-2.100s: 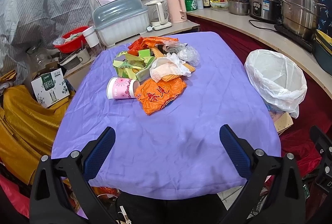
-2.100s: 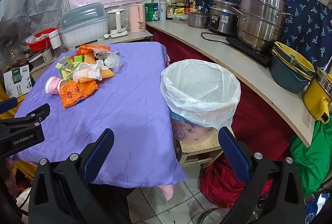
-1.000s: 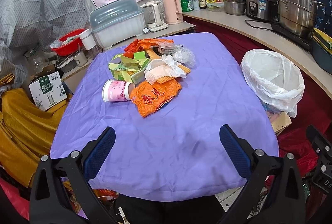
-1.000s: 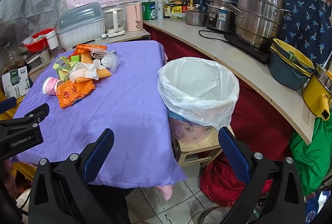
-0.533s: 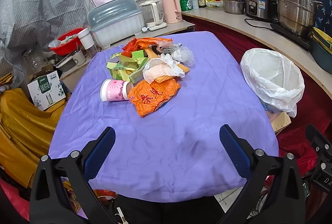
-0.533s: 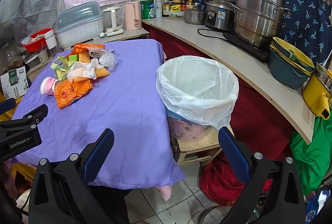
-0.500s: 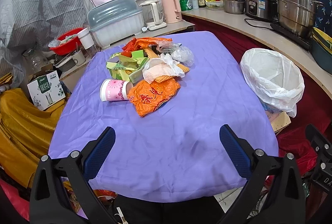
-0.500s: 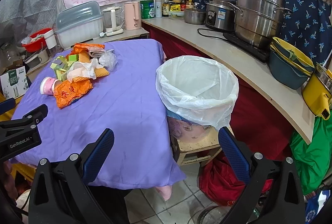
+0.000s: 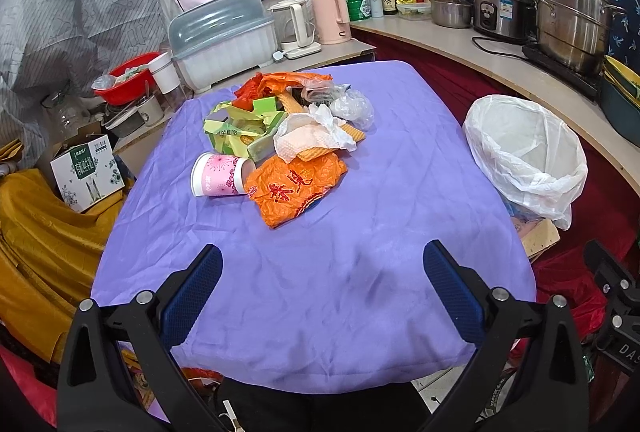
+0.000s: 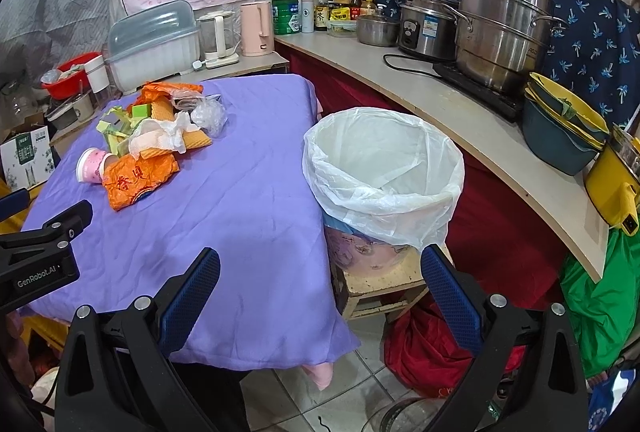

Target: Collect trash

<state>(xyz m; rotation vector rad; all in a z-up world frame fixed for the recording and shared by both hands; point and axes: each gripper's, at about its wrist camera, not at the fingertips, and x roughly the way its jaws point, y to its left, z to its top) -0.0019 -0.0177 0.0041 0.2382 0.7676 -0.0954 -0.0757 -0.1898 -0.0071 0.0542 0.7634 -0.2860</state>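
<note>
A: We've got the left gripper [image 9: 322, 284] hanging over the near end of the purple tablecloth [image 9: 360, 272], fingers spread wide, nothing between them.

B: And our right gripper [image 10: 320, 286] is just as wide apart and empty, over the tablecloth's near right corner.

A: The trash pile [image 9: 288, 135] sits toward the far end of the tablecloth. We can pick out a pink paper cup [image 9: 218, 175] on its side, touching an orange wrapper [image 9: 294, 189] at the pile's near edge.

B: Behind those we see crumpled white tissue [image 9: 312, 135], green packaging [image 9: 240, 127] and a clear plastic bag [image 9: 354, 107].

A: Off the tablecloth's right edge stands our bin with the white liner [image 10: 384, 171], mouth open, on a low stool [image 10: 380, 284].

B: Both grippers are well apart from the pile.
</note>
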